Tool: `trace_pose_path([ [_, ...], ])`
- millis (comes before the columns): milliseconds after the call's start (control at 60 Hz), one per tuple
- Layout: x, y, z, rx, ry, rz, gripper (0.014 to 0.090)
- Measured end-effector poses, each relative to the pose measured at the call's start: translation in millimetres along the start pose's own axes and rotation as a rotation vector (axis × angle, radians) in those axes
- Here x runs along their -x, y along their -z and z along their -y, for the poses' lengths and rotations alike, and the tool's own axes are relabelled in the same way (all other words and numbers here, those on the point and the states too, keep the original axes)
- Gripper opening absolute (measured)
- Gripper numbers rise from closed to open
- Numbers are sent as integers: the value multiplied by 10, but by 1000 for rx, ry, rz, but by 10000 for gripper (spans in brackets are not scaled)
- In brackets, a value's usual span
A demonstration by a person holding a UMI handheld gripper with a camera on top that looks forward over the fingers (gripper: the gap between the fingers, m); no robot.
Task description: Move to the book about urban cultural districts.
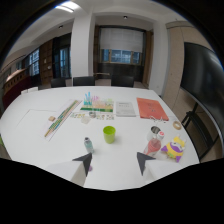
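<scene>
1. Our gripper (114,162) hangs over the white table (35,120), fingers spread wide, gripping nothing.
2. Books lie in a row beyond the green cup (109,134); we cannot read the titles, so we judge the illustrated book (98,105) the likeliest target.
3. We advise steering past the cup, kept low.
4. The cup's contents are hidden; the glass (155,133) right of it looks empty.
</scene>
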Motion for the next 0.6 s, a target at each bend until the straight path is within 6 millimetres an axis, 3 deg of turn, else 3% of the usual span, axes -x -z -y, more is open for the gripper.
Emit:
trace_pose_path([
  [100,-7,35,-11,-1,6,-15,856],
  [117,-85,14,-14,-1,6,-17,855],
  [133,50,140,-64,-2,8,-28,853],
  [183,93,201,-91,-2,9,-38,853],
  [233,115,247,-113,-4,9,-45,853],
  [250,57,159,-66,0,8,-44,854],
  [350,71,261,-113,-7,8,-59,853],
  [600,-35,2,330,-47,19,-81,858],
])
